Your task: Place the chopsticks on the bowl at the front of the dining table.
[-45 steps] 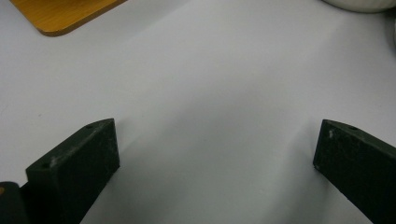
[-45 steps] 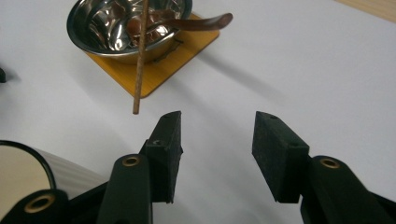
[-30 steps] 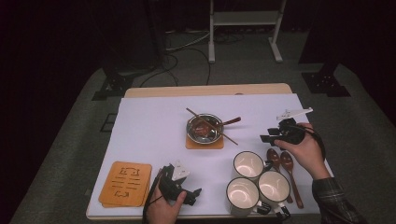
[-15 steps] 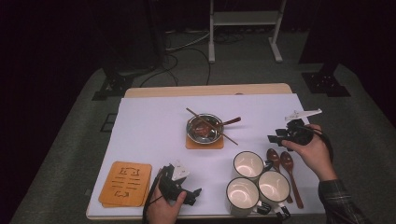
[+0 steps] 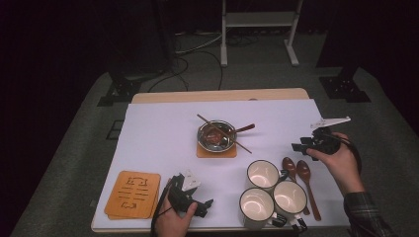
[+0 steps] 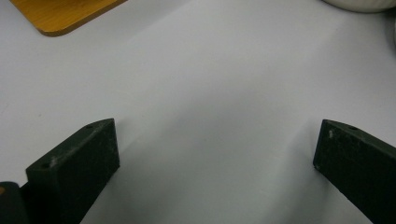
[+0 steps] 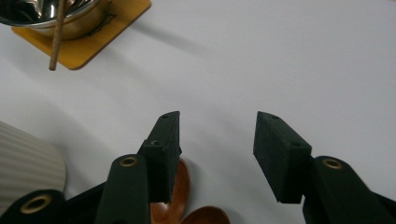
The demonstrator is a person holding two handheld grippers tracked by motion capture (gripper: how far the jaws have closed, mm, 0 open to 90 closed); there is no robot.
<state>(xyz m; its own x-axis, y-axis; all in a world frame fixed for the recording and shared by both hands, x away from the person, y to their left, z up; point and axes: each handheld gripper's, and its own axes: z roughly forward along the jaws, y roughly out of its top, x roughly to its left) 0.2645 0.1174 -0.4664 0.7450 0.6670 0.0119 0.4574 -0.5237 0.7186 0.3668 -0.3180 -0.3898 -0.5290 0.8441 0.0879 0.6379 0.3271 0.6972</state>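
A: Right claw (image 5: 302, 146) hung at the right of the frame in the high view, jaws apart, nothing between them. In the right gripper view the bowls of two wooden spoons (image 7: 173, 205) showed just under its jaws, at the bottom edge.

B: Where did the spoons (image 5: 302, 178) lie?

A: On the white bench (image 5: 163, 133), lower right of the frame, directly below the claw in the picture, beside three cups (image 5: 263, 174). Bowls pointed toward the claw, handles ran down toward the bottom edge. So the long axis ran roughly in line with the reach, not across it.

B: The other hand?

A: Left claw (image 5: 205, 205) rested at the bottom centre, jaws wide apart over bare bench, beside the wooden coaster (image 5: 133, 193). Right hand was clearly nearer; I judged the spoons its target.
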